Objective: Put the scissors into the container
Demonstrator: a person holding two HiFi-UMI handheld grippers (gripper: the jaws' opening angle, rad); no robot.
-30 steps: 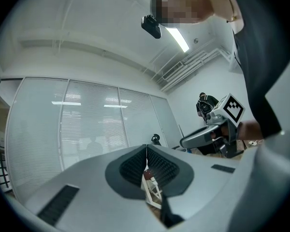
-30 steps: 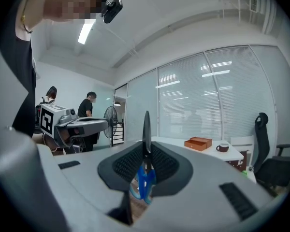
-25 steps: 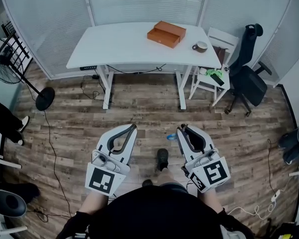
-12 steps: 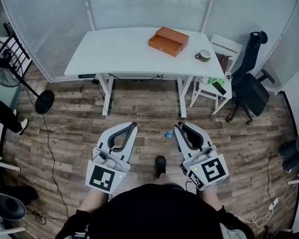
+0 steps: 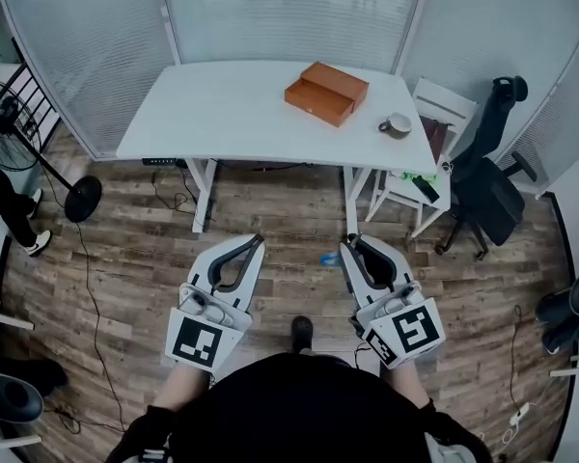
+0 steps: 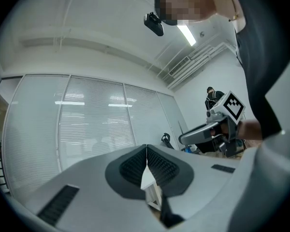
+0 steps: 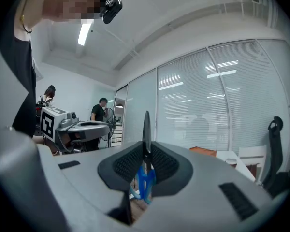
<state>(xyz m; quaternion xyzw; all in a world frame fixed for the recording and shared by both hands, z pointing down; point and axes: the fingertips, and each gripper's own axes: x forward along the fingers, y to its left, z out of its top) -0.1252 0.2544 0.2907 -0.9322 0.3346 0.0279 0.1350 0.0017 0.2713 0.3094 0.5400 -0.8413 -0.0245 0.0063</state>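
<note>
An orange box container (image 5: 325, 93) lies open on the white table (image 5: 212, 114), well ahead of both grippers. My right gripper (image 5: 348, 247) is shut on the scissors (image 5: 328, 258), whose blue handles stick out to its left. In the right gripper view the scissors (image 7: 145, 180) stand upright between the pads, blade (image 7: 146, 127) up, and the orange box (image 7: 203, 151) shows far off. My left gripper (image 5: 257, 242) is shut with nothing in it; its pads meet in the left gripper view (image 6: 146, 161). Both are held low over the wooden floor.
A cup (image 5: 397, 124) sits at the table's right end. A white chair (image 5: 420, 172) and a black office chair (image 5: 487, 181) stand to the right of the table. A standing fan (image 5: 39, 152) and a person's legs (image 5: 10, 210) are at the left.
The table and box have drawn slightly nearer and lower in the head view as the person steps forward. Both grippers keep their pose and the scissors stay gripped.
</note>
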